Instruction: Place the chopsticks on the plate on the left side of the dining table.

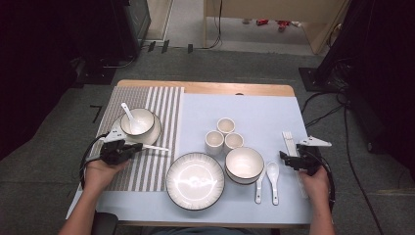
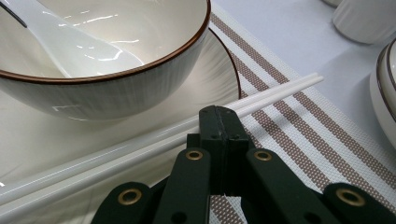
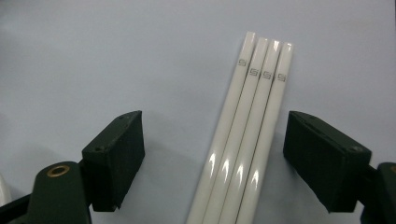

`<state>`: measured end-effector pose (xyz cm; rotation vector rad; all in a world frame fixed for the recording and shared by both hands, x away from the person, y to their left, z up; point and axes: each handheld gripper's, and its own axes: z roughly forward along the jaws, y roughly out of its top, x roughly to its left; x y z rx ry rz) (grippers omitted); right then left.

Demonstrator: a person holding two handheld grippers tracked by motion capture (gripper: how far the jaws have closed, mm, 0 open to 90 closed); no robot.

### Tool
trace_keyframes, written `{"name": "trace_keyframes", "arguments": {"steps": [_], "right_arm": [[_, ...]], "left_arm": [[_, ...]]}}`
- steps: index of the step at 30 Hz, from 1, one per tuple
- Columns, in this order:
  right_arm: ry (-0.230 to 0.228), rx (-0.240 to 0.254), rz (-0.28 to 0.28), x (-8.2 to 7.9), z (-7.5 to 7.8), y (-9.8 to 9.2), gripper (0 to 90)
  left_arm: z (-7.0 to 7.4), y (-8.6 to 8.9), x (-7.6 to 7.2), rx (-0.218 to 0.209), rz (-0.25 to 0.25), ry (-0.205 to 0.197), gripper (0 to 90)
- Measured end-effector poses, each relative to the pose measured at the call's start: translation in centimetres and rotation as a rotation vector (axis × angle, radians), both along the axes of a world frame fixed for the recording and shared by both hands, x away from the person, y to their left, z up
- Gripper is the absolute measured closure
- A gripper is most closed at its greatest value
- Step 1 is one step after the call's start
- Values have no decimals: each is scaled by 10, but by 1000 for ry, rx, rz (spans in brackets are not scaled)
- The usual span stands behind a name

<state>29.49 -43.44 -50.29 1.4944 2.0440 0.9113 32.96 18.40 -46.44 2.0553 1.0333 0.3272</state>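
**Chopsticks at both ends of the table**

Grey carpet surrounds a wooden table, its top covered by a pale blue cloth with a striped placemat on the left. Over on that mat, the left gripper sits with its jaws pressed fully together, and we can see a pair of white chopsticks lying right against the closed tips. Whether the tips pinch them or just rest on them, I cannot tell from here. That pair runs across the rim of a saucer and out onto the stripes, just in front of a bowl that has a white spoon lying inside it.

Swing to the right side now. The right gripper hangs with its jaws spread wide, one on either side of four white chopsticks lying side by side flat on the cloth near the right edge. Neither jaw touches the sticks; there is clear cloth between.

In the middle of the table sit a big plate at the near edge, a second bowl to its right, three small cups clustered behind them, and two loose spoons beside the bowl.
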Motion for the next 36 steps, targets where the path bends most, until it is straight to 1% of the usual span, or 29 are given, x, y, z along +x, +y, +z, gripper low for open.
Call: {"name": "trace_keyframes", "arguments": {"steps": [24, 30, 36], "right_arm": [[2, -1, -9, 0, 0, 0, 191], [2, -2, -10, 0, 0, 0, 189], [2, -3, -13, 0, 0, 0, 186]], "left_arm": [[-2, -3, 6, -3, 31, 2, 900], [-2, -4, 8, 4, 27, 2, 900], [-3, -5, 9, -1, 26, 6, 900]]}}
